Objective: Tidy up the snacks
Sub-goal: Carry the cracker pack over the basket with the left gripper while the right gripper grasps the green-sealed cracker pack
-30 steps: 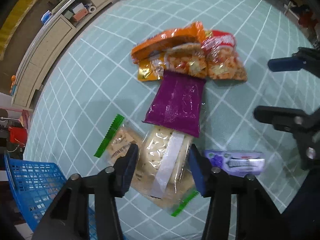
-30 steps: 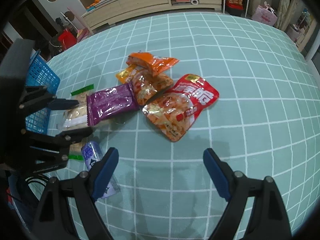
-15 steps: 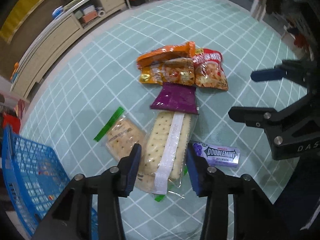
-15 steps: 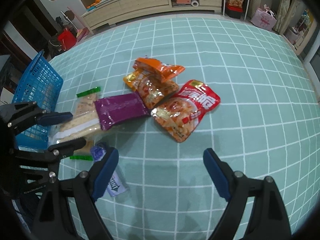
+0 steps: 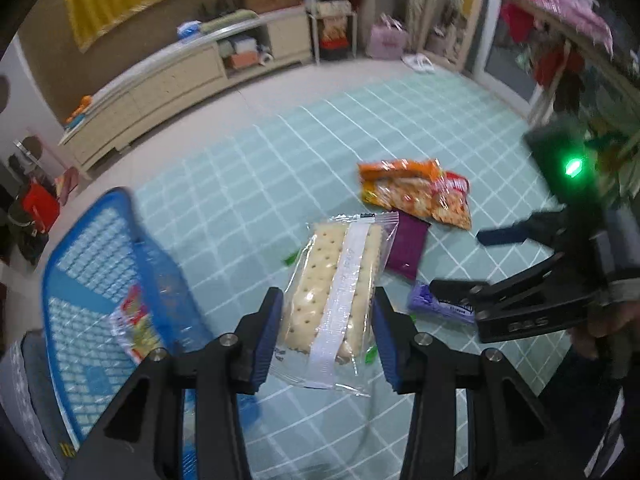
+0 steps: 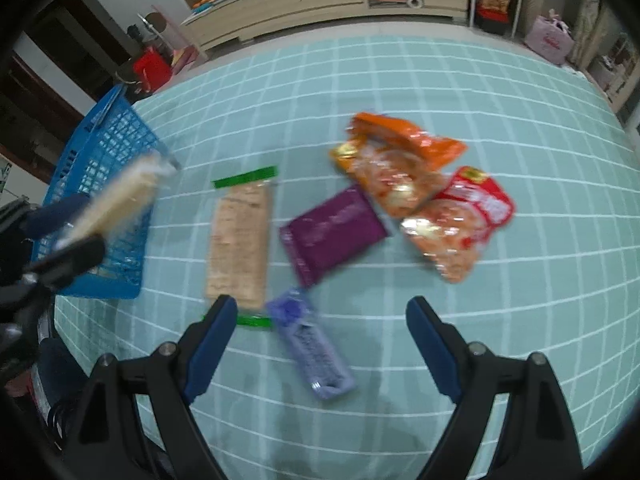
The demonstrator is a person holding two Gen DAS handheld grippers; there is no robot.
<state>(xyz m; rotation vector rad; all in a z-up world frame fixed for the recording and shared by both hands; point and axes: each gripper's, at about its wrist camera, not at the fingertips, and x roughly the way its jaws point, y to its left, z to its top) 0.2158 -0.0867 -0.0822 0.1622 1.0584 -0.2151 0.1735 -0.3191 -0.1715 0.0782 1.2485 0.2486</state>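
While the left gripper (image 5: pixel 326 326) clamps the cracker pack (image 5: pixel 336 280) lengthwise along its fingers, the blue basket (image 5: pixel 100 264) lies close to its left. The right gripper (image 6: pixel 316 340) hangs open, empty, above the gum pack (image 6: pixel 310 344).

The cracker pack (image 6: pixel 116 200) between the left gripper (image 6: pixel 66 228) fingers is blurred; its print cannot be read.

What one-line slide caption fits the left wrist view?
Left claw grips a clear cracker pack lifted beside the blue basket.
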